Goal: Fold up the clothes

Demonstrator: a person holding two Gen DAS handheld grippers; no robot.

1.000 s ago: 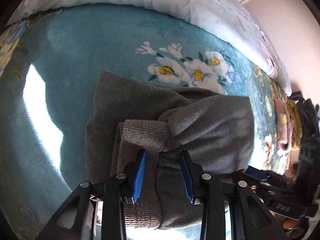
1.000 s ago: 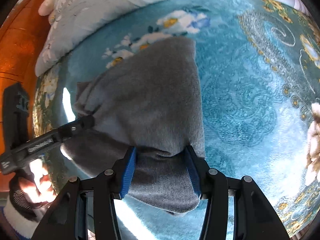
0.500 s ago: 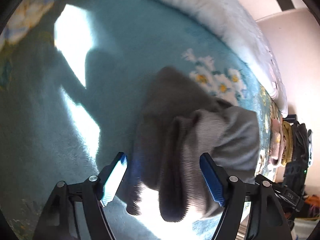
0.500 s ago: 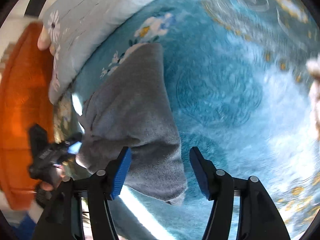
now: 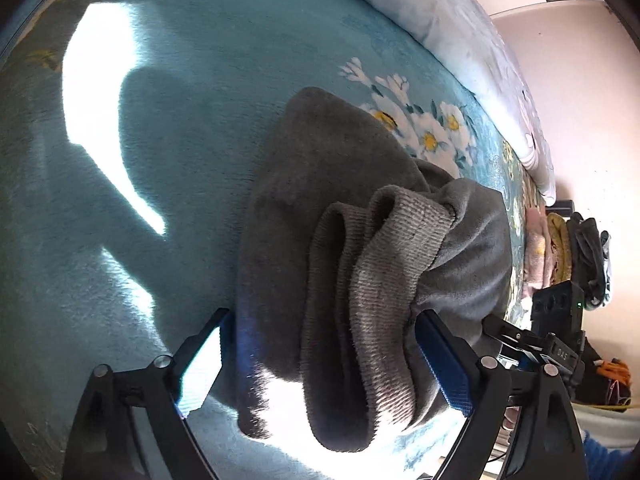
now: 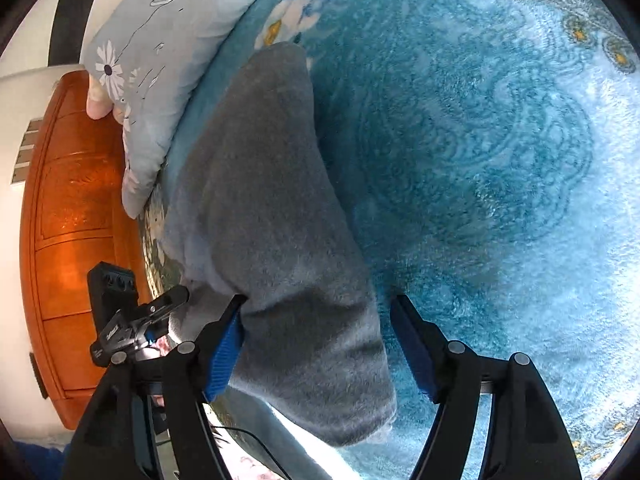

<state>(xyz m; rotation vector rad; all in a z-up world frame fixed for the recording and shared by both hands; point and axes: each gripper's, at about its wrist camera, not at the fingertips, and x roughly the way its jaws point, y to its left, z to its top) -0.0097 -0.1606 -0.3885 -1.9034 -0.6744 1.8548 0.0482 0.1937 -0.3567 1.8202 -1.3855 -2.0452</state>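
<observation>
A folded grey fleece garment (image 5: 332, 208) with ribbed cuffs (image 5: 384, 264) lies on the teal floral blanket (image 5: 160, 80). My left gripper (image 5: 324, 360) is open, its jaws spread wide on either side of the garment's near edge, holding nothing. In the right wrist view the same garment (image 6: 272, 200) lies on the blanket (image 6: 480, 140). My right gripper (image 6: 320, 352) is open, with the garment's near corner between its blue pads (image 6: 224, 352) and not clamped. Each gripper shows in the other's view: the right one (image 5: 532, 348) and the left one (image 6: 136, 320).
A pale blue pillow (image 6: 160, 40) lies along the bed's head, against an orange wooden headboard (image 6: 68, 220). A pile of pink, yellow and dark clothes (image 5: 560, 248) sits at the far right of the bed. Bright sun patches (image 5: 104, 100) fall on the blanket.
Both grippers were shut on the grey garment a second ago. Both have opened and let it go, and have drawn back a little. The garment now rests on the blanket.
</observation>
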